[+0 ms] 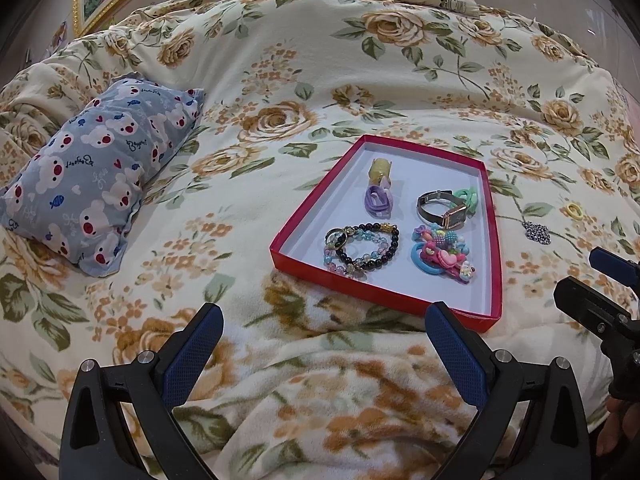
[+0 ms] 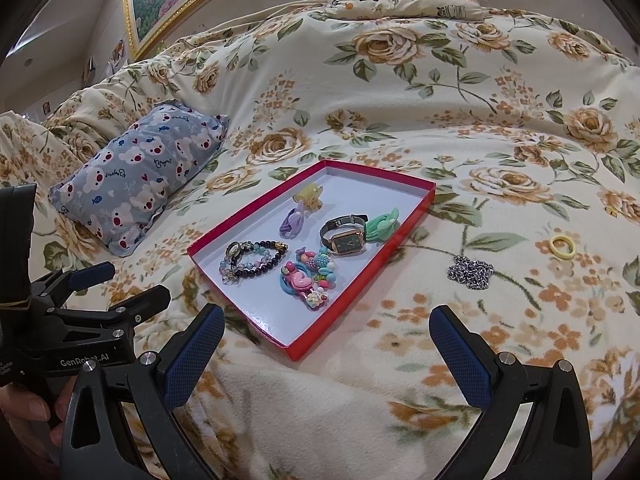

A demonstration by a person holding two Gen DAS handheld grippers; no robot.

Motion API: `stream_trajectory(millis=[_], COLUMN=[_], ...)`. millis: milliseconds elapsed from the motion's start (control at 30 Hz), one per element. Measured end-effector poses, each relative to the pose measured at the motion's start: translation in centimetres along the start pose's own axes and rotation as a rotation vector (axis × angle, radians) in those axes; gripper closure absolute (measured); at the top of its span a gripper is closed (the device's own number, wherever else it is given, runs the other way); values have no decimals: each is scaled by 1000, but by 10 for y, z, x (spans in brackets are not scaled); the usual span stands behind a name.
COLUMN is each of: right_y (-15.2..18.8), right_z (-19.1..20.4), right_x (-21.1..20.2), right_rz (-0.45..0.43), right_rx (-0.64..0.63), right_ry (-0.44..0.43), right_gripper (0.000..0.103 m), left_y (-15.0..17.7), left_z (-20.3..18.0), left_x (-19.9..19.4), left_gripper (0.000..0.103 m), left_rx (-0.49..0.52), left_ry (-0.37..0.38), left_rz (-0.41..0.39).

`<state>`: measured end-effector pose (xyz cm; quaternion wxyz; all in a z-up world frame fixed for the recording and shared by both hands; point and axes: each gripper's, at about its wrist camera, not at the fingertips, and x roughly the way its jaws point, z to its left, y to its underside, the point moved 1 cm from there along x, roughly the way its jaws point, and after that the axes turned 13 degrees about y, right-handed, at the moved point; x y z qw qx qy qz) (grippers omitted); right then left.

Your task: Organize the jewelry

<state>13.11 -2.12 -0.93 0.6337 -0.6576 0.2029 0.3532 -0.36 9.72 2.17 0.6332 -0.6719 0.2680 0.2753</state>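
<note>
Both the left gripper (image 1: pixel 322 344) and right gripper (image 2: pixel 326 346) are held wide apart, empty, above the bed (image 2: pixel 460 128). A watch (image 2: pixel 346 238) and bracelets (image 2: pixel 252 260) are seen in the red tray (image 2: pixel 344 300); a chain (image 2: pixel 471 272) and yellow ring (image 2: pixel 562 246) are left on the bed to its right.

1. The left black two-finger gripper with blue textured pads (image 1: pixel 322 354) is hovering low with its jaws spread wide, gripping nothing.
2. The right black gripper with matching blue pads (image 2: pixel 326 356) is hanging alongside it, equally wide apart and empty.
3. A person's fingers (image 2: pixel 28 408) are wrapping the left gripper's handle.
</note>
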Motion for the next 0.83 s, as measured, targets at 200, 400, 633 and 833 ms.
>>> stream_trajectory(millis=[200, 400, 633, 833], right_y=[0, -1, -3, -4], right_z=[-1, -1, -1, 1], right_x=[1, 2, 4, 9], right_rz=[2, 5, 8, 18], right_rx=[2, 2, 3, 4], right_ry=[1, 1, 2, 5], right_gripper=[0, 0, 0, 0], left_y=[-1, -2, -9, -11], left_z=[0, 0, 2, 2], left_x=[0, 2, 8, 12], left_gripper=[1, 1, 1, 1], left_rx=[0, 1, 4, 8], left_ry=[1, 1, 6, 9], left_rz=[3, 7, 14, 19])
